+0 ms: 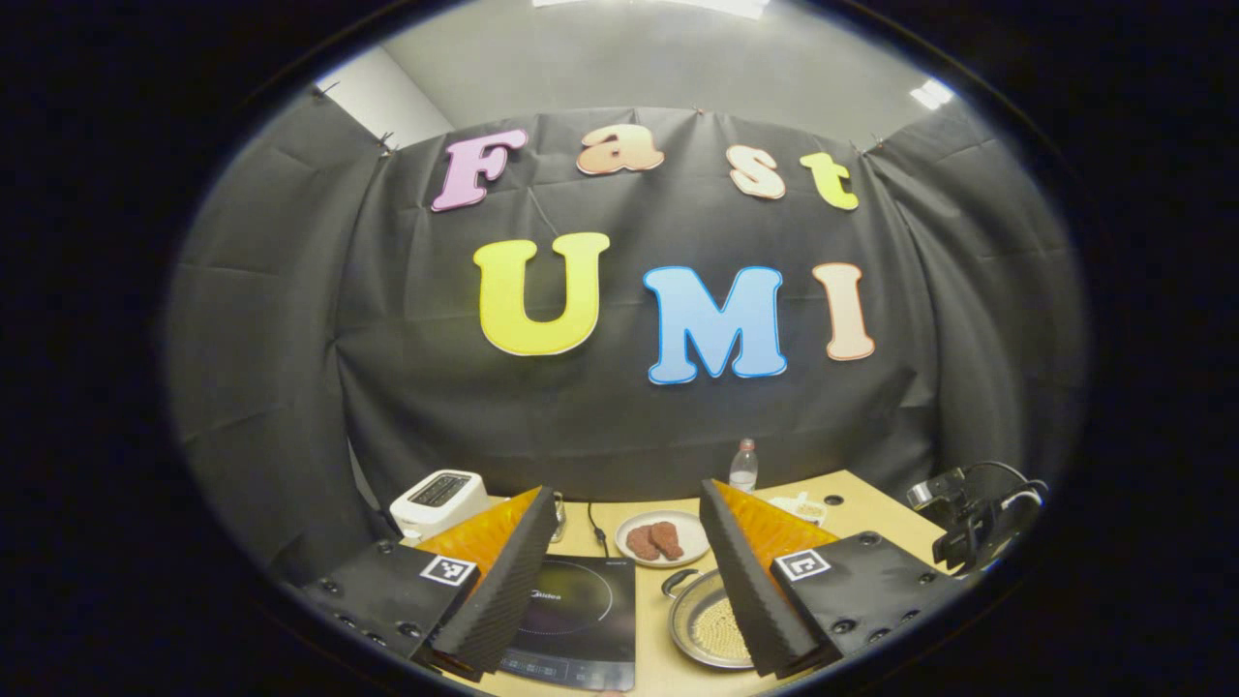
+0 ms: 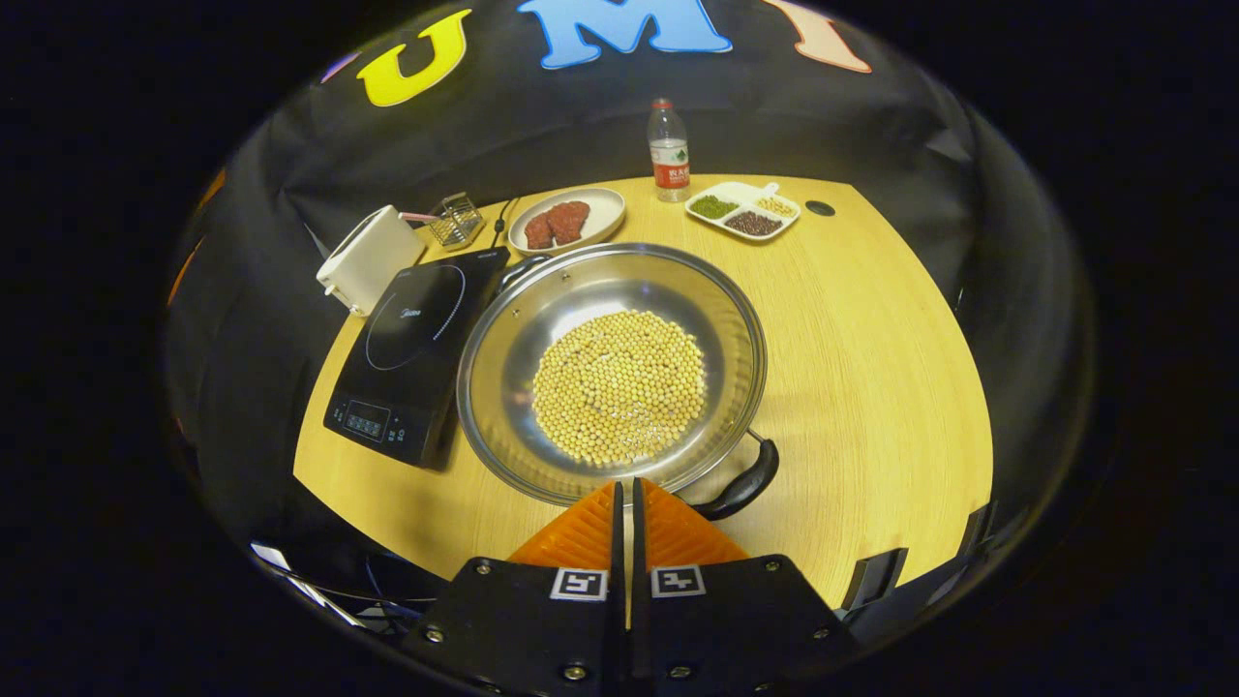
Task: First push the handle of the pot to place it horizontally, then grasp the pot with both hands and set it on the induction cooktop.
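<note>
Above pot (image 2: 612, 373) rim, right hand-held gripper (image 2: 626, 496) closed, angled down.

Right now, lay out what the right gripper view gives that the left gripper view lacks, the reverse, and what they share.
Right gripper view: the long black handle of the pot, angled toward the near right, the full bed of soybeans, and the right gripper, jaws shut, by the pot's near rim.
Left gripper view: the left gripper, jaws wide open, the ceiling lights, and a black cabled device at the table's right edge.
Both: the pot, induction cooktop, plate of meat, water bottle, white toaster.
</note>
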`<state>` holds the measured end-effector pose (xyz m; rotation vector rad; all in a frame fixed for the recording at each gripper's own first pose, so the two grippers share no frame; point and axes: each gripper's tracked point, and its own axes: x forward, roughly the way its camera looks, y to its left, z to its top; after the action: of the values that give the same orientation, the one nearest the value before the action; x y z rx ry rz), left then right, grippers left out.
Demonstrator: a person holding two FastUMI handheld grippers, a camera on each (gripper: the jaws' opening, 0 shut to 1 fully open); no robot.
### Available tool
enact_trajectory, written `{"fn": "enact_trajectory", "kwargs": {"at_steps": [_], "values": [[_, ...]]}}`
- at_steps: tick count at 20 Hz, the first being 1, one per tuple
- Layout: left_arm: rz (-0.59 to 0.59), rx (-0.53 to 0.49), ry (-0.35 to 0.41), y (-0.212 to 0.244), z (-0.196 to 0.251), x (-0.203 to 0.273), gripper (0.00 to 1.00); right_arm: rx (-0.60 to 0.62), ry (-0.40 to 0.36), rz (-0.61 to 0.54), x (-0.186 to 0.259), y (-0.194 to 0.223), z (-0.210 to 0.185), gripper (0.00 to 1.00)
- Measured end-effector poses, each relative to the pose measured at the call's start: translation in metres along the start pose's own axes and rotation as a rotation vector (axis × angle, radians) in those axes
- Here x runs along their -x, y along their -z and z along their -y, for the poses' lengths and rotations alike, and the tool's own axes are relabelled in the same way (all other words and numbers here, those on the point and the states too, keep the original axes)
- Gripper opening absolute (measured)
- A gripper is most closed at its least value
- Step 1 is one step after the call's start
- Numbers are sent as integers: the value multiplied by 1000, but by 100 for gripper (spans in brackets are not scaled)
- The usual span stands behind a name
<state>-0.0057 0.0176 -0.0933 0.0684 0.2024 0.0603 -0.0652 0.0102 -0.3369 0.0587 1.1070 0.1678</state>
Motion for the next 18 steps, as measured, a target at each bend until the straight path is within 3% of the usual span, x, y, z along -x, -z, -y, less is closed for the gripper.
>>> {"fn": "enact_trajectory", "kwargs": {"at_steps": [7,18], "values": [[-23,-11,-34,7,-7,-1,100,-20,8,-158,-32,31,14,2],[-47,-9,-77,12,-4,-8,100,37,31,-204,-49,29,36,1]]}}
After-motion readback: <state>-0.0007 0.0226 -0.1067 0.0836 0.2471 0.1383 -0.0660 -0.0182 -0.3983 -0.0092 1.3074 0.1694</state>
